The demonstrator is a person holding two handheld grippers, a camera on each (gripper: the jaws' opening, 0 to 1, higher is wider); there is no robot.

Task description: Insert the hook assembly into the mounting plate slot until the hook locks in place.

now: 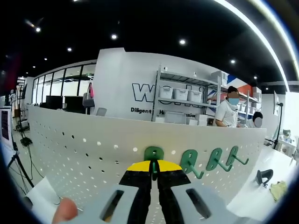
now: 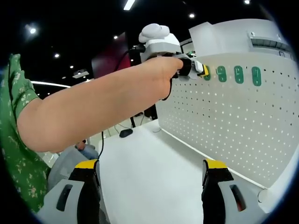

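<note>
A: So where's the hook [image 1: 153,154]?

B: Left tool [image 1: 154,169] has it. Jaws nearly shut, pinched on the green hook's stem, yellow tips right against the plate [image 1: 93,149]. Hook sits dead ahead of that tool, at 12 o'clock, back plate flat on the pegboard face.

A: Axis?

B: Stem points out from the board toward the tool, so I'd say the push is straight in along the jaws. Three more green hooks [image 1: 215,159] already hang in a row at 3 o'clock from it.

A: Right tool [image 2: 152,184]?

B: Wide open, nothing in it. It hangs over the white table [image 2: 154,177], well apart from the board. In its view the left tool [image 2: 189,66] is up at 12 o'clock, held against the top row by the person's arm [image 2: 93,107]. Left is plainly nearer, so it's the left's job.

A: Locked yet?

B: Cannot tell from these.

A: Any writing?

B: Back wall [image 1: 135,88], big letters starting "W", partly hidden by shelves [image 1: 187,95]. Under it "Diligent", the rest unreadable. No labels on the hooks.
</note>
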